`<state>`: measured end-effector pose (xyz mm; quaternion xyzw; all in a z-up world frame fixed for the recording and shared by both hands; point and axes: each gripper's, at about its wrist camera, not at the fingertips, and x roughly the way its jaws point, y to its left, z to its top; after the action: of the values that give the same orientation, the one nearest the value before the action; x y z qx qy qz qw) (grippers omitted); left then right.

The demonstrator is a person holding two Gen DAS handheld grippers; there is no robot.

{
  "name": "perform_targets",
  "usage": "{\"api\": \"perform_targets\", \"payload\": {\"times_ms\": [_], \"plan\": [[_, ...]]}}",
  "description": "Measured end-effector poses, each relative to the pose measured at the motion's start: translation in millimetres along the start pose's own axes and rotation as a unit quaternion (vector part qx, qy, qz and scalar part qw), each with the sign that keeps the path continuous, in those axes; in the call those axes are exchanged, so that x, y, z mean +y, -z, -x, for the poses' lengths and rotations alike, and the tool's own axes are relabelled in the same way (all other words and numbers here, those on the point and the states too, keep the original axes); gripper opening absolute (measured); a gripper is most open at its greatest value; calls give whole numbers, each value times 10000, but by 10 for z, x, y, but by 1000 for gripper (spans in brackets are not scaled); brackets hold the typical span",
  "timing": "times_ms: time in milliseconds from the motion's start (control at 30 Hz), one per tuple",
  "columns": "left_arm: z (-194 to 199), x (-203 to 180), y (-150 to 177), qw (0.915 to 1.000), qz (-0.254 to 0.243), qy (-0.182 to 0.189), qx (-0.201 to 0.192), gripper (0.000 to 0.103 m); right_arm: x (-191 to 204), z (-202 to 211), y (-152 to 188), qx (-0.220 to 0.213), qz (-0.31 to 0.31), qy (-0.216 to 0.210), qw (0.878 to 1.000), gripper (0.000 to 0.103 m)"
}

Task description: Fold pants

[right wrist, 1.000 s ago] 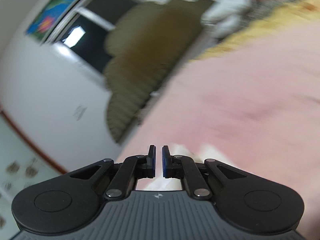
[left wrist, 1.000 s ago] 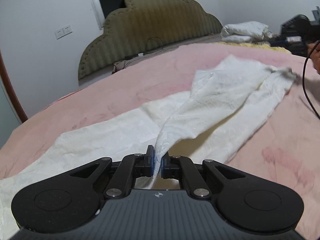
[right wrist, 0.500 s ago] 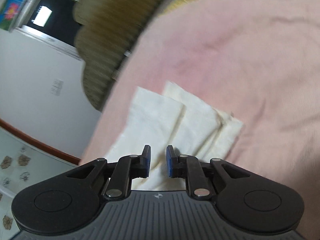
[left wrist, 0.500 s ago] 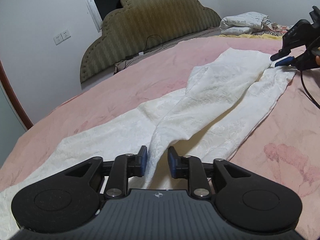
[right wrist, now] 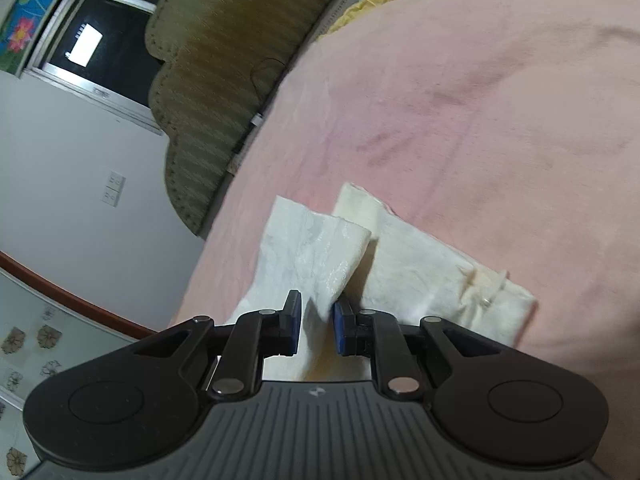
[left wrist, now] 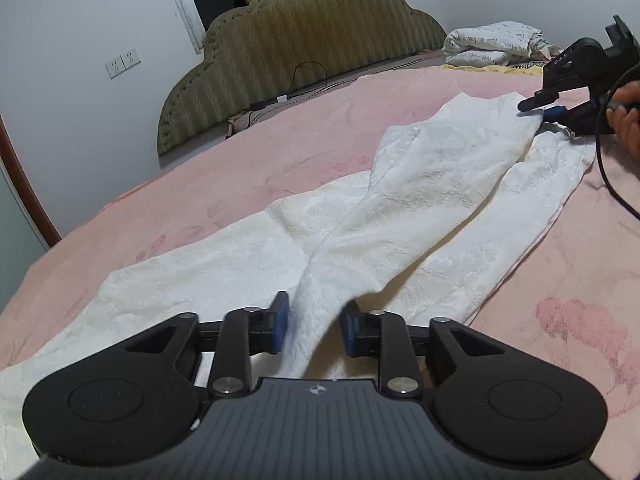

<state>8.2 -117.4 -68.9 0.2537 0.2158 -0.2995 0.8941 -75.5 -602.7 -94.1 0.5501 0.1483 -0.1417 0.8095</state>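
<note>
White textured pants (left wrist: 420,216) lie spread on the pink bedspread (left wrist: 280,168). One leg is folded over the other toward the waist. My left gripper (left wrist: 314,326) is open, with a ridge of pant fabric lying loose between its blue pads. My right gripper (left wrist: 548,110) shows at the far right, at the waist end, its jaws apart around the fabric edge. In the right wrist view my right gripper (right wrist: 316,322) is open with the pants (right wrist: 320,248) hem corner between the pads.
A padded olive headboard (left wrist: 304,48) stands at the back. Folded white bedding (left wrist: 492,40) lies at the far right of the bed. A black cable (left wrist: 608,168) hangs from the right gripper. A wall socket (left wrist: 122,65) is on the left wall.
Both grippers have opened from shut and let go of the fabric. The folded leg now rests on the bed. The right wrist view has tilted down to the pants.
</note>
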Motion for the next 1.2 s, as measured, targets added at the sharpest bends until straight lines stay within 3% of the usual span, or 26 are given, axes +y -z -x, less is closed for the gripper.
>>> {"api": "perform_targets", "payload": {"times_ms": [167, 367, 567, 867, 967, 1067, 1133, 1200], "plan": [[1, 66, -17, 9998, 207, 27, 2, 18, 156, 39, 53, -392, 515, 81, 9979, 7], [166, 134, -28, 9990, 258, 258, -262, 16, 302, 580, 109, -854, 994, 221, 9911, 6], [128, -52, 109, 9992, -286, 245, -121, 15, 85, 707, 223, -540, 1058, 825, 9895, 6], [149, -89, 185, 9981, -518, 298, -150, 14, -23, 811, 274, -518, 880, 920, 9905, 6], [153, -45, 176, 9983, -452, 344, -118, 19, -85, 832, 226, -438, 728, 857, 9927, 10], [212, 16, 169, 9981, -298, 532, -85, 27, -117, 1005, 127, -965, 507, 1103, 9879, 14], [257, 82, 152, 9973, -39, 731, -40, 29, 23, 1116, 69, -1624, 915, 1575, 9698, 15], [299, 167, 108, 9952, 258, 944, -5, 30, 234, 1065, 18, -1688, 1533, 1420, 9632, 15]]}}
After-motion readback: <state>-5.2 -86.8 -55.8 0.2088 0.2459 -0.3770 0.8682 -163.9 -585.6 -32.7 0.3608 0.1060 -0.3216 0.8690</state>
